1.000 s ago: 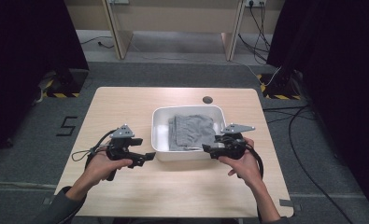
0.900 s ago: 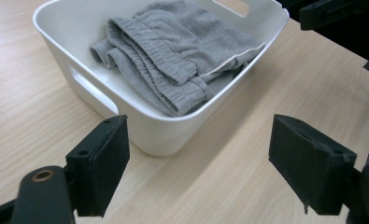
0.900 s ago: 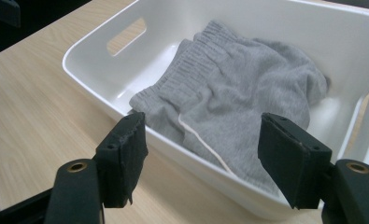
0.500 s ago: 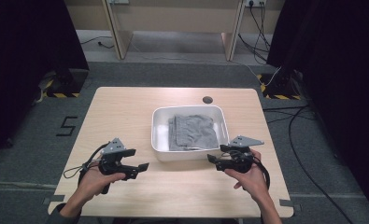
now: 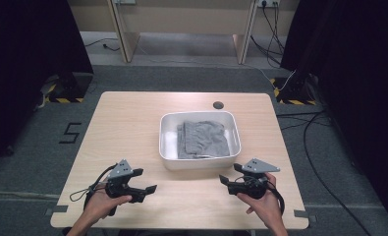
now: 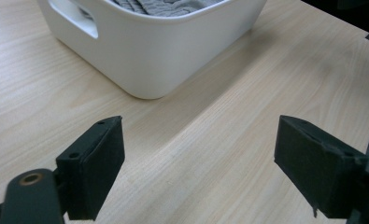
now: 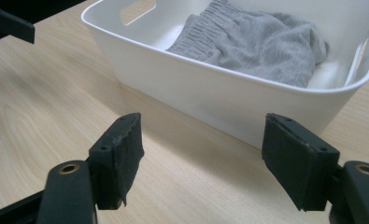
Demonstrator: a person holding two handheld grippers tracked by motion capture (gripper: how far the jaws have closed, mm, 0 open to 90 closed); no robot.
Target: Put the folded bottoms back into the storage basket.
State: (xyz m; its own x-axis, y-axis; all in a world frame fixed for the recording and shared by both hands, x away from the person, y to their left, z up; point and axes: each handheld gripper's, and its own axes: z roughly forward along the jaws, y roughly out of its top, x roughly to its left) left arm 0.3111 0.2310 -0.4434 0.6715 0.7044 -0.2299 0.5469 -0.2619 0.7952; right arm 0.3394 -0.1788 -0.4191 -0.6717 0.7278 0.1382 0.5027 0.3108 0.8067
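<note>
A white plastic tub point(image 5: 168, 155) stands in the middle of the wooden table, with a folded grey cloth point(image 5: 204, 139) lying inside it. The cloth point(image 7: 261, 42) fills most of the tub point(image 7: 210, 88) in the right gripper view. My left gripper point(image 5: 150, 184) is held low near the table's front edge, left of the tub, open with nothing between its jaws. My right gripper point(image 5: 224, 178) is held near the front edge just below the tub's right corner, also open and empty. The tub's rounded corner point(image 6: 149, 60) lies ahead of the left gripper point(image 6: 198, 172).
A small dark round hole point(image 5: 218, 104) sits in the table behind the tub. Bare wood point(image 5: 123, 128) stretches left of the tub and along the front. Cables point(image 5: 324, 147) trail on the grey floor at the right.
Both grippers have pulled back from the tub's sides toward the table's front edge. The tub and cloth have not moved.
</note>
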